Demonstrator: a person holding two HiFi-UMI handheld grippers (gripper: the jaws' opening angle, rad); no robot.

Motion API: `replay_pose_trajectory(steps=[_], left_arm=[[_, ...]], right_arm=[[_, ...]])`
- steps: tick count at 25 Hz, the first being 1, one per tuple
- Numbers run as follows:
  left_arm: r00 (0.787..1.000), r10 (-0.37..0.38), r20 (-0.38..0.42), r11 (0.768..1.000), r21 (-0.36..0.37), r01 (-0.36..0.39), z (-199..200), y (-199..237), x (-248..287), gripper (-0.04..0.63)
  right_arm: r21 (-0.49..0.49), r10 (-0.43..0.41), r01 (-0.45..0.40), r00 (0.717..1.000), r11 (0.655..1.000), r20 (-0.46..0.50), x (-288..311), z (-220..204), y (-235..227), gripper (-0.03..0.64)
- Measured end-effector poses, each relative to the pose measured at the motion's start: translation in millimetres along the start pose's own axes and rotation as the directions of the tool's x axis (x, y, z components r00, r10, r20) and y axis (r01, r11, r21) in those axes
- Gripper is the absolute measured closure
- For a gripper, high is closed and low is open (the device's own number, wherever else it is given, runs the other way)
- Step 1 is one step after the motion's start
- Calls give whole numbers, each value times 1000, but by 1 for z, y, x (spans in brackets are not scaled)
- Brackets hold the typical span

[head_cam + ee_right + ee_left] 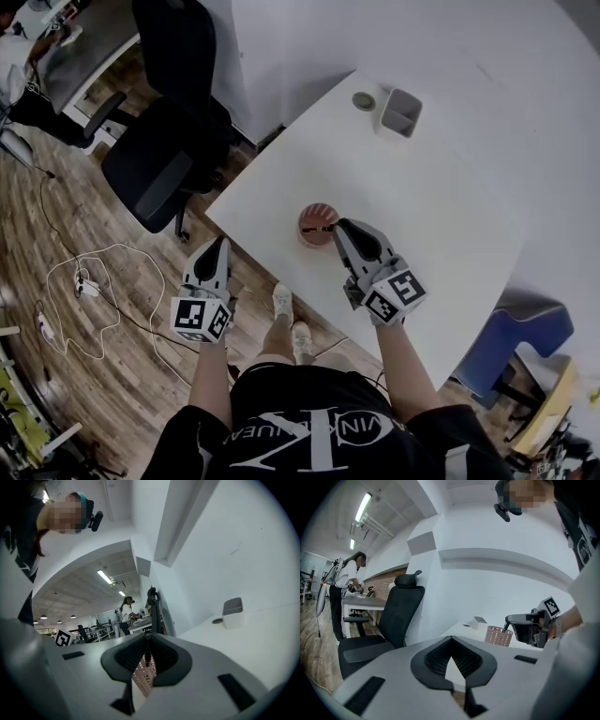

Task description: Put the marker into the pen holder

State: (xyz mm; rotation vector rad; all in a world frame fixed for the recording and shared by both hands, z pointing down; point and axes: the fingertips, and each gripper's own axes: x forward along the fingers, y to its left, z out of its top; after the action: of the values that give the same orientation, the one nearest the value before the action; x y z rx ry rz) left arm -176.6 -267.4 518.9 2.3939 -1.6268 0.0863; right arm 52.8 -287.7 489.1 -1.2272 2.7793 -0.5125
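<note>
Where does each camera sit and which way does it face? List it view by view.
Head view: on the person's head, looking steeply down at the white table, pen holder, both forearms, left gripper and right gripper.
Left gripper view: rides the left gripper, facing past its closed, empty jaws toward the table; the person's torso at right.
Right gripper view: rides the right gripper, looking along jaws closed on the marker; the person's shoulder at left.
Shared: all three show the pen holder.
</note>
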Motion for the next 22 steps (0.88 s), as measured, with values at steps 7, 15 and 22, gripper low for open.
replay_pose_trajectory(steps=[7, 15, 22], left_arm=[[1000, 0, -14, 1000, -10, 0, -8, 2, 2, 581], [1000, 4, -15, 1000, -19, -4, -9, 6, 1, 581], [1000, 2, -20, 1000, -21, -2, -11, 8, 2, 581]], right_arm=[[-7, 8, -8, 1000, 1000, -20, 3, -8, 1, 565], [-11, 6, -6, 1000, 1000, -31, 7, -11, 1, 563], [-24, -1, 0, 1000, 1000, -28, 7, -11, -1, 563]])
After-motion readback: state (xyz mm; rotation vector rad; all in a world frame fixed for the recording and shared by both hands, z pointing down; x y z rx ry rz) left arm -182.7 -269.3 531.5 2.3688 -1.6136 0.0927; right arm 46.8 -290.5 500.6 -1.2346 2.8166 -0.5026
